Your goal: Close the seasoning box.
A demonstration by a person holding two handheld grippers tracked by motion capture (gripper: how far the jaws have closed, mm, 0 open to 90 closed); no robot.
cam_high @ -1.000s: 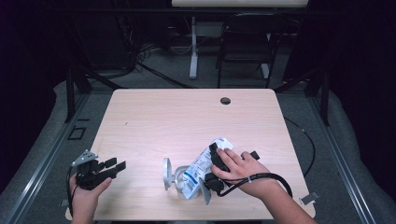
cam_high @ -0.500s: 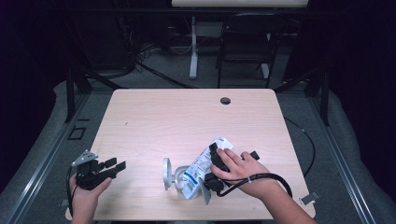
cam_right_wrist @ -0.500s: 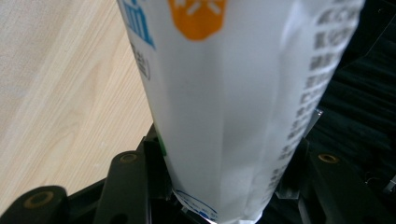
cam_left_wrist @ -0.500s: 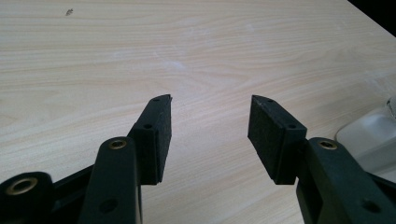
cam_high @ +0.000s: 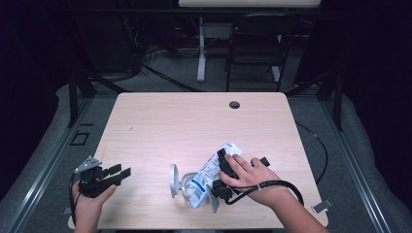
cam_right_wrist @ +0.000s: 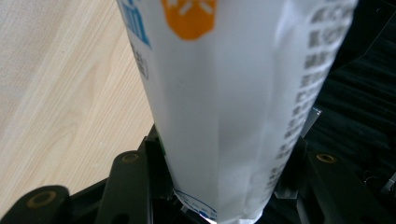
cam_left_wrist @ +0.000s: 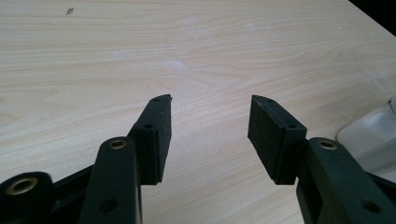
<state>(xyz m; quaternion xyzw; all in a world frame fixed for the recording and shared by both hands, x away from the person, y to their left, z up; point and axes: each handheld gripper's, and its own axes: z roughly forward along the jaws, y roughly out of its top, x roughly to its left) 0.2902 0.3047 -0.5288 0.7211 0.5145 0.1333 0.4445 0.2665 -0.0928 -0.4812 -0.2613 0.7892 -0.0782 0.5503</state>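
Observation:
A white pouch (cam_high: 208, 175) with blue and orange print lies tilted near the table's front edge. My right gripper (cam_high: 217, 174) is shut across its middle, a hand on top. In the right gripper view the pouch (cam_right_wrist: 233, 93) stands between both jaws of my right gripper (cam_right_wrist: 224, 154), pressed from either side. The pouch's lower end rests at a clear plastic container (cam_high: 183, 183) with a round lid (cam_high: 172, 180) standing on edge beside it. My left gripper (cam_high: 121, 171) rests open at the front left. In its own view the left gripper (cam_left_wrist: 210, 100) holds nothing, and the container (cam_left_wrist: 373, 140) shows at the right edge.
The light wooden table (cam_high: 194, 126) has a dark cable hole (cam_high: 234, 105) near its far edge. A black cable (cam_high: 282, 187) loops from my right gripper over the front right corner. A folding chair (cam_high: 255, 43) and a stand's legs are beyond the table.

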